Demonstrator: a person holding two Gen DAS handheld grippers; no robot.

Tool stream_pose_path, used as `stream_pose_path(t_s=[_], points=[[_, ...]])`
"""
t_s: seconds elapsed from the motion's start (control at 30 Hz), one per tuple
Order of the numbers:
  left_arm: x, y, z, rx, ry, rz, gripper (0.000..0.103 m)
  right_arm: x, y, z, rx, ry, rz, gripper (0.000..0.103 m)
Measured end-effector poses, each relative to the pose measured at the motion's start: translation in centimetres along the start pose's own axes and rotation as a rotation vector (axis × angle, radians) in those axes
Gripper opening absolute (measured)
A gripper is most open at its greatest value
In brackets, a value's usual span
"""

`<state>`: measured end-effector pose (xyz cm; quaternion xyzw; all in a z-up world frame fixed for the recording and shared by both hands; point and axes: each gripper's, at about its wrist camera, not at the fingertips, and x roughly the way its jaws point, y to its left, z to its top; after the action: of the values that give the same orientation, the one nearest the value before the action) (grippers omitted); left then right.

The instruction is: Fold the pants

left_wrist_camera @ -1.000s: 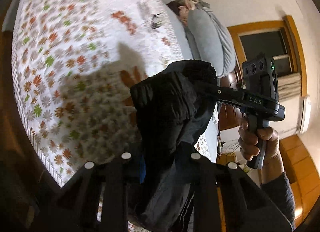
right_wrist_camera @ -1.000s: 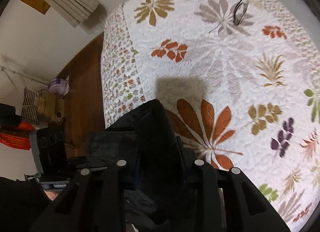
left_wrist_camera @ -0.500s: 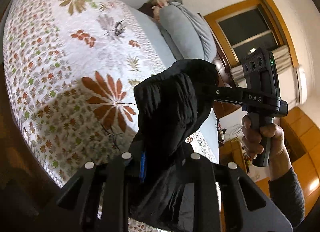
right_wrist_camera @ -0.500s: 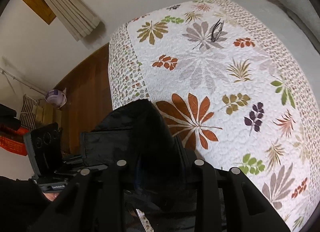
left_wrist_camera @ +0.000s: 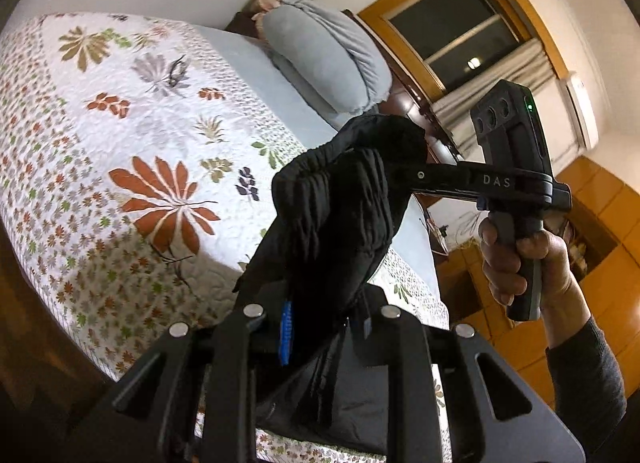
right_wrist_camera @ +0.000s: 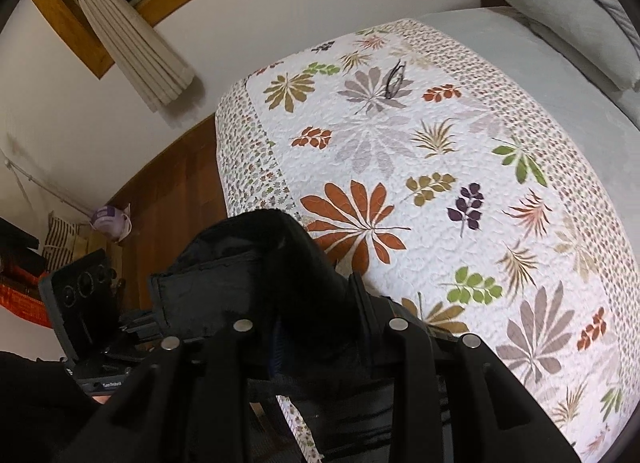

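The bed (right_wrist_camera: 460, 151) lies bare below; the black pants (left_wrist_camera: 340, 223) hang bunched in the air above its near edge, carried between both grippers. Thick, slippery cloth like that could slide free or drop in a heap, spoiling the fold. The left gripper (left_wrist_camera: 316, 327) and right gripper (right_wrist_camera: 316, 327) each have jaws clamped nearly closed on the fabric.

**What's in the room, by count**

One pair of black pants (left_wrist_camera: 340, 215). Two grippers: the left gripper (left_wrist_camera: 320, 327) and the right gripper (right_wrist_camera: 316, 331). One bed with one leaf-print quilt (right_wrist_camera: 440, 167), one grey pillow (left_wrist_camera: 332, 59), one pair of glasses (right_wrist_camera: 396, 77), one tied curtain (right_wrist_camera: 132, 39).
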<state>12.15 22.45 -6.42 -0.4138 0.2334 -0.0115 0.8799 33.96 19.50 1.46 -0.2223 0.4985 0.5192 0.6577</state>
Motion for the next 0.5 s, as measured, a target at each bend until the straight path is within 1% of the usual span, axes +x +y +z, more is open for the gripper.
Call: stream_pose_path(t_s=[0.2, 0.5], points=[[0.0, -2.8, -1.0, 0.063, 0.014, -0.011, 0.021, -2.5, -0.6, -2.0, 0.022, -0.039, -0.009, 0.029], [0.7, -7.0, -3.1, 0.155, 0.048, -0.044, 0.021, -6.2, -2.5, -6.2, 0.067, -0.091, -0.025, 0.029]])
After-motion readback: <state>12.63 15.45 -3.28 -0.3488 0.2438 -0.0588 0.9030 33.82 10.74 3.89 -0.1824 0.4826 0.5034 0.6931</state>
